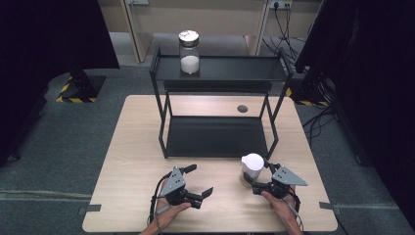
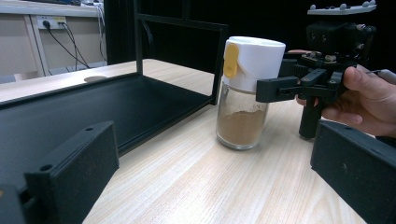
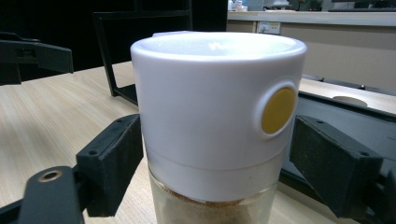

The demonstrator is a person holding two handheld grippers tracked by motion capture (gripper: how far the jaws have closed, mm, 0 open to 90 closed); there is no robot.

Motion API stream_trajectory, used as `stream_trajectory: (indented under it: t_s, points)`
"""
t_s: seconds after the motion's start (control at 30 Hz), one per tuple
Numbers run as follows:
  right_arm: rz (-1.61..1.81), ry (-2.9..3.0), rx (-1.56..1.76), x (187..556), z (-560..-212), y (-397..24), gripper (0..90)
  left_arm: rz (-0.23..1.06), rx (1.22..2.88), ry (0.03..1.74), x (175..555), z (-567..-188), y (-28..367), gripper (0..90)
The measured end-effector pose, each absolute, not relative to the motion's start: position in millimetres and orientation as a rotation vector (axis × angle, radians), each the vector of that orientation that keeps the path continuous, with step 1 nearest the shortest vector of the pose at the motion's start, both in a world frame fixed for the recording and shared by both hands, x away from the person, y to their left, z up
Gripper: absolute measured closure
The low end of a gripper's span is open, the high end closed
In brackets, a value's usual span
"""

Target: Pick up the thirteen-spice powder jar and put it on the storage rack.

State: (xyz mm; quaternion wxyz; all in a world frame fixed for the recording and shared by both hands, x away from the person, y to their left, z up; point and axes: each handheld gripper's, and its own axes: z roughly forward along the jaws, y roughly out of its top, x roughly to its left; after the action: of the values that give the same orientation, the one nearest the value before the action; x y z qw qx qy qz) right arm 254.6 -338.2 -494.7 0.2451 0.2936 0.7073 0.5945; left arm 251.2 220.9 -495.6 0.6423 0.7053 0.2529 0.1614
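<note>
Left side first: your left gripper point(image 1: 198, 183) hovers low over the near table point(image 1: 132, 161), jaws spread wide with nothing between them, well apart from everything else.

Centre: a black two-level rack point(image 1: 218, 134) stands on the far half of the table. Its lower shelf is bare; a glass jar of white powder point(image 1: 189, 53) sits at the left end of the top shelf.

Right: the spice jar point(image 1: 252, 169) stands upright on the table just off the rack's near right leg point(image 1: 272, 147). Your right gripper point(image 1: 262, 177) brackets it at the base of the white cap point(image 3: 212, 107). The jaws stand on either side of it; the left pad looks to touch, a sliver of gap shows at the right, so not yet a firm grip.

Handling, as a judgement: glass body, brown powder about half up, so light to moderate and rigid, but breakable and smooth. The plastic cap is likely less slippery than the glass; the yellow button point(image 3: 278, 110) faces beside your right jaw, so keep the pad off it. Squeeze level, low on the cap or just under it, where the cap cannot pull free.

In the way: the rack leg and the lower shelf edge stand close behind the jar; lift clear before swinging toward the rack.
</note>
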Motion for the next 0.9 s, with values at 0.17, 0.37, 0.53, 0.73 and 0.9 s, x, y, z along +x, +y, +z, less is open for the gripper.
stream_trajectory:
  t_s: [0.17, 0.37, 0.53, 0.73, 0.9]
  points:
    - [1.624, 1.944, 0.798, 257.5, -494.4, -337.3, 21.3, 0.367, 1.610, 0.577, 251.1, -495.5, 220.6, 0.3]
    - [1.620, 1.961, 0.790, 259.1, -494.0, -336.6, 27.9, 0.367, 1.610, 0.580, 251.2, -495.7, 220.6, 0.3]
    - [1.620, 1.965, 0.802, 260.0, -492.9, -336.8, 30.6, 0.367, 1.610, 0.581, 251.3, -495.6, 220.7, 0.3]
    - [1.618, 1.953, 0.826, 257.2, -491.9, -336.5, 30.9, 0.365, 1.611, 0.580, 251.4, -495.9, 220.7, 0.3]
    - [1.633, 1.919, 0.822, 253.3, -490.1, -338.9, 30.9, 0.365, 1.611, 0.583, 251.8, -496.3, 220.8, 0.3]
